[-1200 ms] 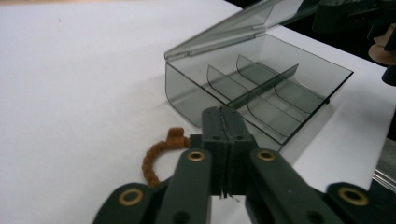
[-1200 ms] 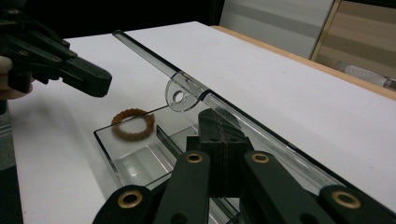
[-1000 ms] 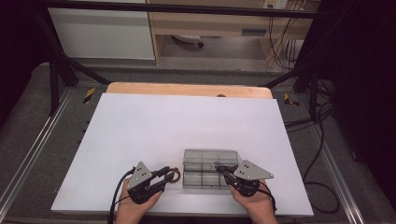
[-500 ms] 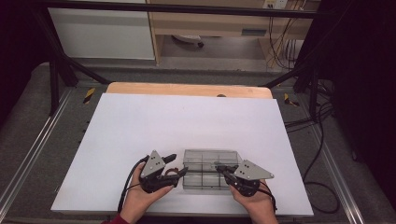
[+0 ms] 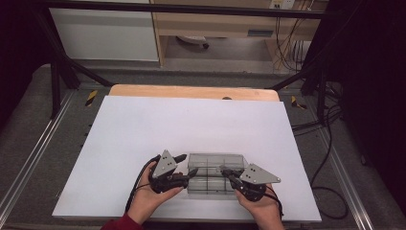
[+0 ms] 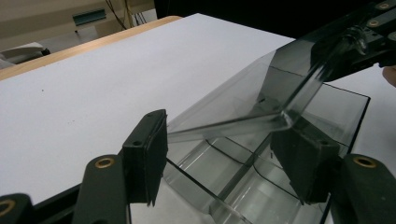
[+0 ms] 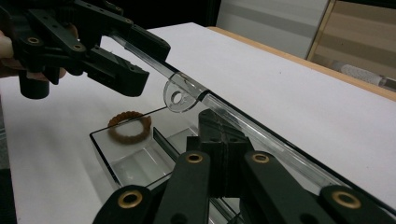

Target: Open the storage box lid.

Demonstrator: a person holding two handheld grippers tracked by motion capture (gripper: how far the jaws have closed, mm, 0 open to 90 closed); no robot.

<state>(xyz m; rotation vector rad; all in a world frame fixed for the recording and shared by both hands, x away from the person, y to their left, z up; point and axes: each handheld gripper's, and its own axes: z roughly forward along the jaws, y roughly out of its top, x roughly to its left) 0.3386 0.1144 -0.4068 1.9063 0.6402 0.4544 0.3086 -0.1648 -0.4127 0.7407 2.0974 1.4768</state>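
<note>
While my left hand-held gripper has just been opening its jaws, they now stand apart on either side of the raised clear lid of the plastic box, and I cannot tell whether the pads touch it. The box sits on the white table near its front edge, between my two hands, with a brown beaded ring in one compartment. My right hand-held gripper is clamped tight on the box's right wall.

Clear compartment box — lid seemingly half-raised
</note>
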